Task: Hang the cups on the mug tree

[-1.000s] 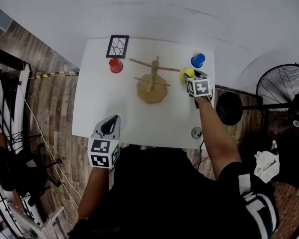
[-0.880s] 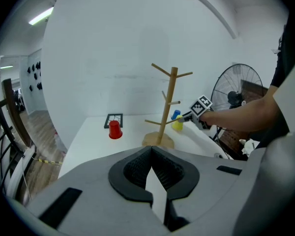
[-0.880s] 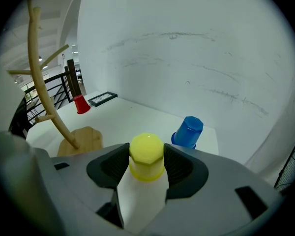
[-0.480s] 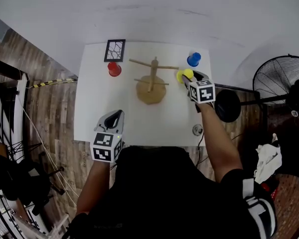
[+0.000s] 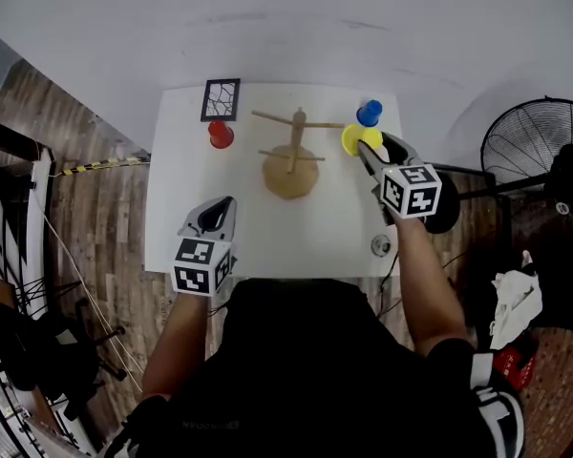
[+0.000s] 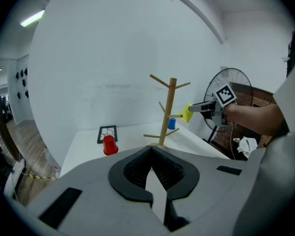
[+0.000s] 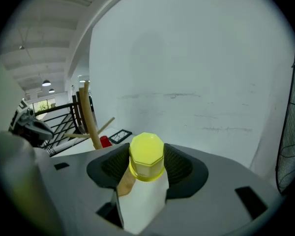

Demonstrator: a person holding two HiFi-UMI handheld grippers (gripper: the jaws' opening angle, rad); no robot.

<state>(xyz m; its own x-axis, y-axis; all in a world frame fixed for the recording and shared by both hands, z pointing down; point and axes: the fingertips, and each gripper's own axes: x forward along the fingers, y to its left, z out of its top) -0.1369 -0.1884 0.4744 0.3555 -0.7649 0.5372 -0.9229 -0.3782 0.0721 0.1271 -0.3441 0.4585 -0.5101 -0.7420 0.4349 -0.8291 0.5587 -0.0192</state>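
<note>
Between the pads of the right tongs (image 7: 146, 167) sits the yellow cup (image 7: 146, 156), pinched on both sides, its closed eight-sided end sticking out past the tips. From the head view the right tongs (image 5: 366, 149) hold that yellow cup (image 5: 360, 139) off the surface (image 5: 267, 227), just beside the right-hand pegs of the wooden mug tree (image 5: 294, 146); whether cup and peg touch, I cannot tell. The blue cup (image 5: 369, 114) stands just behind it on the surface. The red cup (image 5: 221, 135) stands left of the tree, in front of a black-framed square mat (image 5: 221, 99). The left tongs (image 5: 220, 213) hang over the near left edge, well apart from every cup; in their own view the left tongs (image 6: 151, 156) are closed tip to tip with nothing in them. Each marker cube carries only black-and-white square patterns
</note>
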